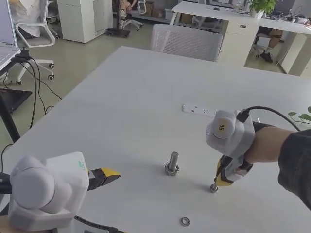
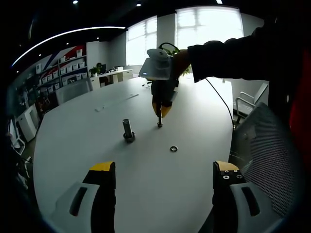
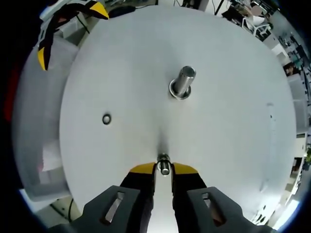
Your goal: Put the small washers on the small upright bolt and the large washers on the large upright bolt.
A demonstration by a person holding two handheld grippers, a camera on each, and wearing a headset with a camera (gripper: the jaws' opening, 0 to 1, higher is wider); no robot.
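Note:
The small upright bolt (image 1: pixel 214 188) stands on the white table (image 1: pixel 131 111), right of the large upright bolt (image 1: pixel 172 163), which has washers stacked at its base. My right gripper (image 1: pixel 219 181) points straight down at the small bolt. In the right gripper view its jaws are nearly together, shut on a small washer (image 3: pixel 164 168) at the top of the small bolt. The large bolt (image 3: pixel 182 82) stands beyond it. One loose washer (image 1: pixel 185 222) lies nearer me. My left gripper (image 2: pixel 164 167) is open with nothing between its jaws, low at the near left (image 1: pixel 107 175).
A white power strip (image 1: pixel 199 110) lies on the table behind the bolts. A mesh chair (image 1: pixel 187 42) stands at the table's far edge. The left gripper view takes in the loose washer (image 2: pixel 173 148), the large bolt (image 2: pixel 128 131) and the right gripper (image 2: pixel 161 110).

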